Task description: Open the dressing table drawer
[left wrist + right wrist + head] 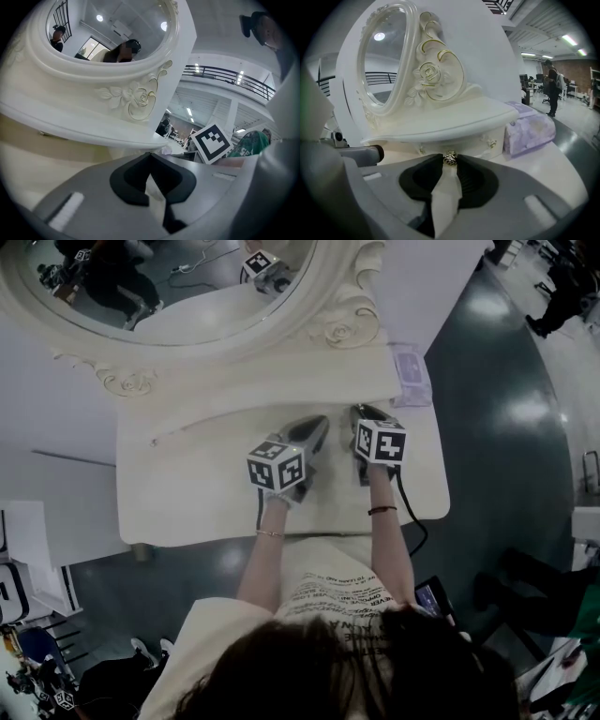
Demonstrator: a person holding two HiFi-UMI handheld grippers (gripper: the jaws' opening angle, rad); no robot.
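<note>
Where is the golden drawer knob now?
In the right gripper view, centre, the drawer knob sits between the right gripper's jaw tips, below the shelf.

This is a big open work hall, part office and part test floor, not a home. Far beyond the right gripper's fingers [476, 183], a person [553, 86] stands by desks and dark office chairs [532, 91] in front of a red-brown brick wall [583, 70], under long white strip lights [569, 40]. Above and beyond the left gripper's fingers [126, 183] runs a black-railed upper gallery [225, 74]. Right of both pairs of fingers, the glossy dark-grey floor [506, 427] mirrors ceiling lamps. The ornate cream dressing table [178, 493] backs onto a bare white panel [422, 277].
</note>
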